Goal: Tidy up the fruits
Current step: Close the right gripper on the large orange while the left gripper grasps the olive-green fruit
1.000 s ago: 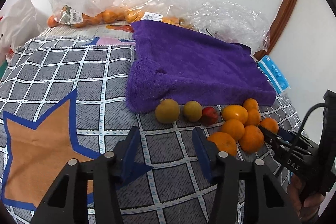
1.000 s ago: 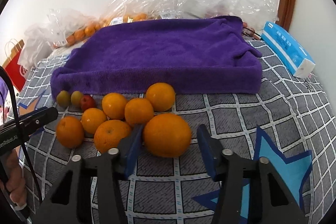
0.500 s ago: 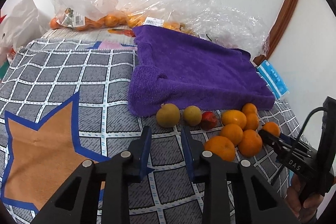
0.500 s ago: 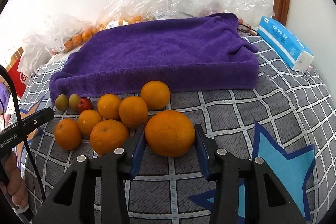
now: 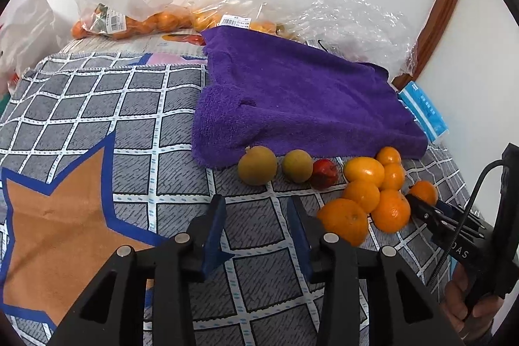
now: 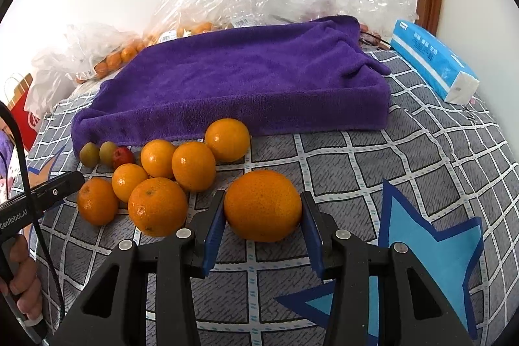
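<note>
Across the middle of the right wrist frame, the purple towel (image 6: pixel 246 80) lies bare, no fruit on it, so the sorting looks barely begun. Below it, at lower centre, the right gripper (image 6: pixel 262 216) clasps the largest orange (image 6: pixel 262 205) between its pads. Left of that, the loose oranges (image 6: pixel 162 184) crowd together, hemming in any approach. The left gripper (image 5: pixel 256 216) hangs half-open and empty below two green-brown fruits (image 5: pixel 258 166) and a small red fruit (image 5: pixel 324 173).
</note>
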The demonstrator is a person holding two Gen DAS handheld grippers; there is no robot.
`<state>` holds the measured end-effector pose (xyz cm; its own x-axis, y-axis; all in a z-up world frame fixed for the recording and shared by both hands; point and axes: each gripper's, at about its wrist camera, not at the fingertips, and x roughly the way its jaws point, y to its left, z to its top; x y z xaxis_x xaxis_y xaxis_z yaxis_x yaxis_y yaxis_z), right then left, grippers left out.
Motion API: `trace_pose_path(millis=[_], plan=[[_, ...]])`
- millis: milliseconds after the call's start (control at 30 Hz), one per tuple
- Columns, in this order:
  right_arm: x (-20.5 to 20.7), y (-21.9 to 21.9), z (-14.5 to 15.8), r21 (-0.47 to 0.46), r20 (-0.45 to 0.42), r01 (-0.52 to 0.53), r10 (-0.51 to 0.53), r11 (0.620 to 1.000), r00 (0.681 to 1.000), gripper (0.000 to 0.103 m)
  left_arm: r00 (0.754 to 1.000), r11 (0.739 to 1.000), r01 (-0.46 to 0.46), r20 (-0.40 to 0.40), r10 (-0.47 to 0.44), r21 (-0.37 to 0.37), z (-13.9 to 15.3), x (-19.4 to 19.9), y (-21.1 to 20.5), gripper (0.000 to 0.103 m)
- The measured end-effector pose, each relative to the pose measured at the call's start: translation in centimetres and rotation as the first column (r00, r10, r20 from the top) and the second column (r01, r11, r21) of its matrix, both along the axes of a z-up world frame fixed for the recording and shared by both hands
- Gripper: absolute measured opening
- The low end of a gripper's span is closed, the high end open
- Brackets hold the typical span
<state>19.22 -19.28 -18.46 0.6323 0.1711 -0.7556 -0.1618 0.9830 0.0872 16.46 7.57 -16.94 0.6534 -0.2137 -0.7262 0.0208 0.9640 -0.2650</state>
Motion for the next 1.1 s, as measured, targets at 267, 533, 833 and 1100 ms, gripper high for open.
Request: trace_pose_path(millis=[267,533,833,1100], plan=[[0.3,-0.7,-0.2,0.061,-0.018,-0.016,0.017,0.998,1.0,0.045,0.999,0.999,-0.03,-0.03,0.029,-0.041,0.3,0.5,0.7,0.037],[0.2,-1.0,0.3,0.043,0.008,-0.025,0.025,0.999,1.0,0.045,0.998,0.998,-0.056,-0.043,0.055,-0.018,0.4,1.7,-0.1,0.035],[-1.1,-1.0,0.5,0.016,0.038,-0.059,0.058,0.998,0.998,0.044,0.996,0.995,-0.079,-0.024,0.08,0.06,0.1,3.2,-1.5,0.027],[-2.3,-1.2,1.3,0.005,0.072,-0.072,0.071,0.997,0.995,0.043,0.996,0.995,-0.087,-0.008,0.088,0.053,1.4,1.8,-1.3,0.026]])
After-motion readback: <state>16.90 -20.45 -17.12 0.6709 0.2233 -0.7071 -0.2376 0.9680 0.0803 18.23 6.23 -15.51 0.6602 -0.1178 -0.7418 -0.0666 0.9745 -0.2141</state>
